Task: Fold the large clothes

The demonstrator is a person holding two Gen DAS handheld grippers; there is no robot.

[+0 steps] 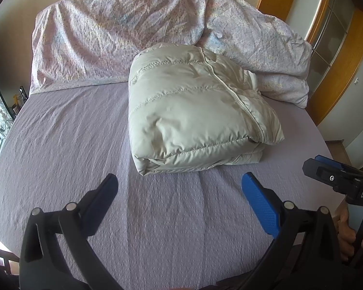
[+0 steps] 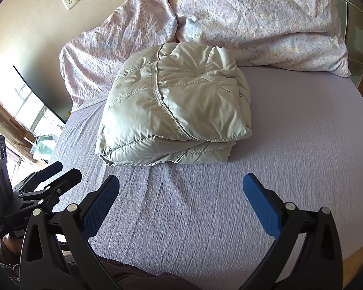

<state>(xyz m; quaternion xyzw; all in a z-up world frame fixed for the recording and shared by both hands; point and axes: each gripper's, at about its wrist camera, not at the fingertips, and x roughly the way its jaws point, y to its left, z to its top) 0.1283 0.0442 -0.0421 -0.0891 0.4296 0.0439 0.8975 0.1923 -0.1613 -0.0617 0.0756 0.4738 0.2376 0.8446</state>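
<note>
A pale grey-green puffer jacket [image 1: 196, 111] lies folded into a thick square bundle on the lilac bed sheet [image 1: 72, 149], its zipper seam running across the top. It also shows in the right wrist view [image 2: 174, 106]. My left gripper [image 1: 179, 181] is open and empty, hovering over the sheet just in front of the bundle. My right gripper [image 2: 181, 181] is open and empty too, in front of the bundle. The right gripper shows at the right edge of the left wrist view [image 1: 326, 169], and the left gripper at the left of the right wrist view [image 2: 53, 171].
Two crumpled floral pillows [image 1: 109, 41] [image 1: 261, 55] lie against the wall behind the jacket. A wooden-framed glass door [image 1: 331, 29] stands at the right. A window and a dark screen [image 2: 36, 91] are at the left. The sheet's bed edge [image 2: 360, 244] curves near right.
</note>
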